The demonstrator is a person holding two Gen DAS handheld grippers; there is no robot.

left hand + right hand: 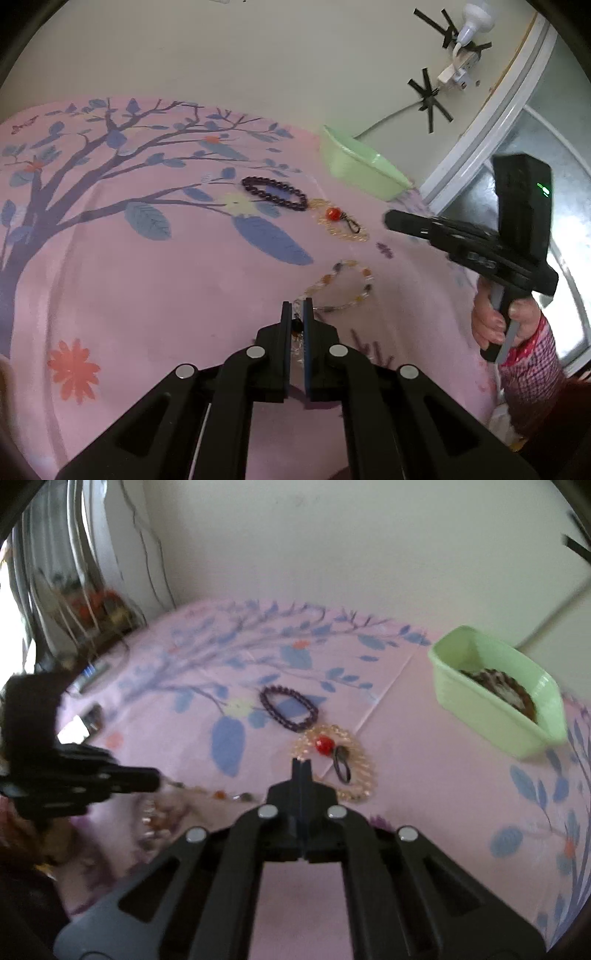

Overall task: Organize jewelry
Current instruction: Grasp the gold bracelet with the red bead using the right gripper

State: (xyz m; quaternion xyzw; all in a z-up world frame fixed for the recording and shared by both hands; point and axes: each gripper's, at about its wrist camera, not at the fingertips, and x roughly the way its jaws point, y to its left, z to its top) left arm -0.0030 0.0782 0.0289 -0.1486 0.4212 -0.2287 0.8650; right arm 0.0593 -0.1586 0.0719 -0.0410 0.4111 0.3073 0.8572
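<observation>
Jewelry is only partly sorted. The green box (495, 701) already holds some dark beads. The purple bracelet (289, 709) and the clear bracelet (334, 760) with a red bead lie on the tabletop (424, 812). The left gripper (296, 321) has its fingers clamped on the mixed-stone bracelet (343, 291), which looks partly lifted. The right gripper (301, 771) has its fingers together, holding nothing.

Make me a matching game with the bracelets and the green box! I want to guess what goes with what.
Things:
1. dark purple bracelet
2. clear bracelet with the red bead
3. mixed-colour bracelet
4. green box

Matches:
A. pinched in the left gripper
B. standing near the wall with dark beads inside
C. lying loose on a blue leaf of the pink cloth
D. just ahead of the shut right gripper

Pairs: 1-C, 2-D, 3-A, 4-B
</observation>
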